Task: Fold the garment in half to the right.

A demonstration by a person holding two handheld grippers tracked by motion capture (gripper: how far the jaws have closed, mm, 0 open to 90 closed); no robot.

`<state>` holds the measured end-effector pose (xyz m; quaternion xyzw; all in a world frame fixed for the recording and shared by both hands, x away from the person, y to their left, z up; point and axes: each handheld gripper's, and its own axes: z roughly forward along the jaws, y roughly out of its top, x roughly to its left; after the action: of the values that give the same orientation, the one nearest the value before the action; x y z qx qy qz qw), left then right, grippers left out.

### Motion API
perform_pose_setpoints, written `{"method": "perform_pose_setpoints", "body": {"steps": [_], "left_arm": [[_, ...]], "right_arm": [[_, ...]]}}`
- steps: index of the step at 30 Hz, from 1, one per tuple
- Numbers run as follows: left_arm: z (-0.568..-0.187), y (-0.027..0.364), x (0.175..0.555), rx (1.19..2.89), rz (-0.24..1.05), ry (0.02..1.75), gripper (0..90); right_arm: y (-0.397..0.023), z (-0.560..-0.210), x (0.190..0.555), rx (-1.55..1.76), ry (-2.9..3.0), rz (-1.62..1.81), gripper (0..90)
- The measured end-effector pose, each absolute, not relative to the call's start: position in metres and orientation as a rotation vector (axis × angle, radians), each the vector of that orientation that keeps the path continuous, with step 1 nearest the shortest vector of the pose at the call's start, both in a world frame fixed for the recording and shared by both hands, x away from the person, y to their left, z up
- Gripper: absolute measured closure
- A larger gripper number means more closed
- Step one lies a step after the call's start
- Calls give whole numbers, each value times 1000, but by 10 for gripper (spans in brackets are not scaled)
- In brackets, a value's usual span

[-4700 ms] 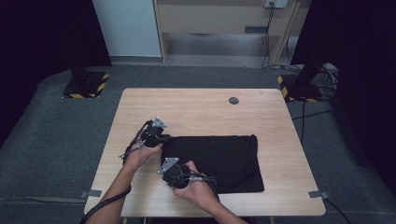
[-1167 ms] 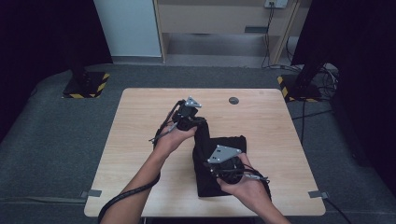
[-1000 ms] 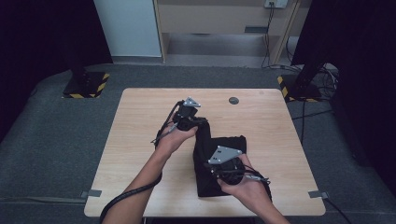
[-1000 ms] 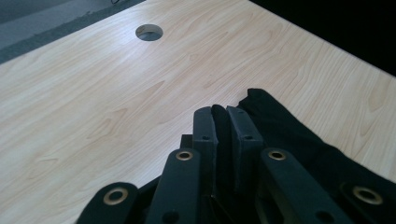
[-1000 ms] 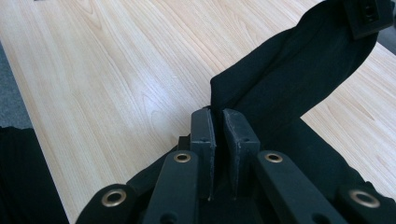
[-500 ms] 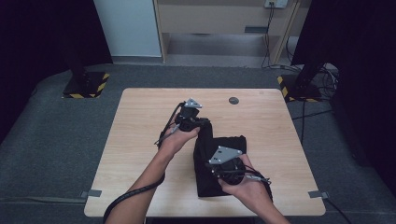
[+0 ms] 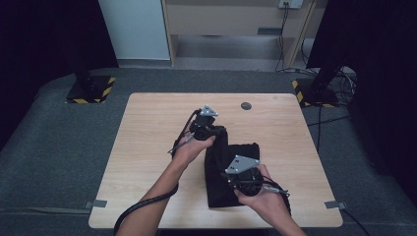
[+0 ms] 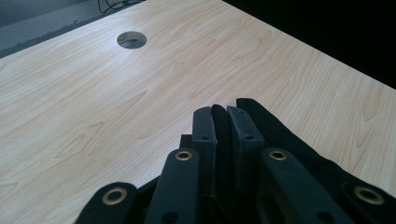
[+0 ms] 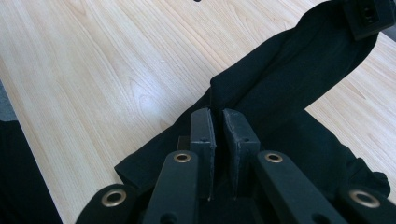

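Since the earliest frame, the black cloth (image 7: pixel 226 169) has been folded from a wide spread into a narrow strip, and both grippers have been carried away from the table's left part toward its middle; over the last second little has been shifted. An edge of the cloth is pinched between the clenched jaws of the left gripper (image 8: pixel 222 122), a thin fold being seen pressed between the pads. Another fold of the same cloth is clamped by the right gripper (image 9: pixel 219 122), whose jaws are likewise drawn tight on the fabric. Relative to the round grommet hole (image 7: pixel 246 105), the left gripper (image 7: pixel 206 123) is held just nearer the person and slightly left, the right gripper (image 7: pixel 242 169) well nearer the person. The cloth is stretched between them on the wooden table (image 7: pixel 147 147).
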<state>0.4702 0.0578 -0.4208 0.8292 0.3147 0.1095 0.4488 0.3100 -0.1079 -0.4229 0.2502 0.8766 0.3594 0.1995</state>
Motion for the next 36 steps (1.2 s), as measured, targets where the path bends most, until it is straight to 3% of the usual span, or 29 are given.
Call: {"method": "perform_pose_setpoints", "body": {"steps": [11,36], "left_arm": [[-428,48,471,2101,309,677,812],[-433,30,470,2092,320,675,809]], "right_arm": [[-116,-428,309,730,2446,1002,833],[-124,-436,306,762,2446,1004,833]]}}
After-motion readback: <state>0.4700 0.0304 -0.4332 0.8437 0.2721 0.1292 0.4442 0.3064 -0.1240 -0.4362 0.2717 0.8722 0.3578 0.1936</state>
